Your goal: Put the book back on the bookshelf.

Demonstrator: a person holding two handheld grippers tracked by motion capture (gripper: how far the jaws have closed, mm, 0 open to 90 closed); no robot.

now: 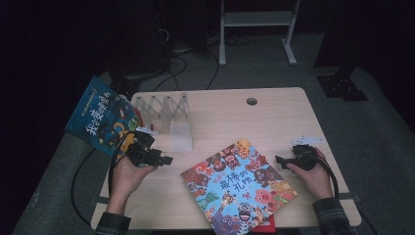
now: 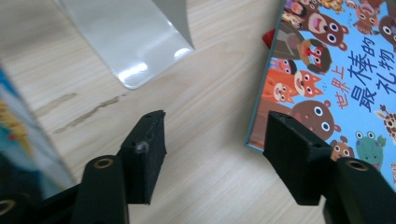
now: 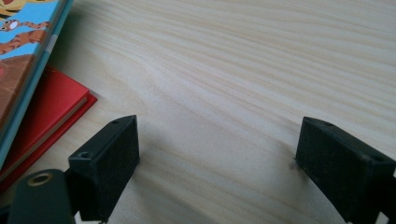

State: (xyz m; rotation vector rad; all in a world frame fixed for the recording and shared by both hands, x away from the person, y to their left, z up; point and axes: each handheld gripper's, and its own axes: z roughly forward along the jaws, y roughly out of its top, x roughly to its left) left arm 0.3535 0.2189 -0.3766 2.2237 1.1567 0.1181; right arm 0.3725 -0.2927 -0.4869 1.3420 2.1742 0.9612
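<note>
Left gripper (image 2: pixel 212 154) open at picture book (image 2: pixel 327 79) edge; recommend sliding one jaw under cover before clamping; right gripper (image 3: pixel 217 163) open.

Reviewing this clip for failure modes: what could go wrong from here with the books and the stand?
1. The dark blue book leans tilted at the rack and overhangs the table's left edge; it may slide off.
2. The animal book lies on a red book; the open left gripper might catch both.

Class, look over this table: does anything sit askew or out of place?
Yes. The animal picture book lies skewed to the table edges, atop a red book. A dark blue book leans tilted by the clear rack, overhanging the table's left edge.
</note>
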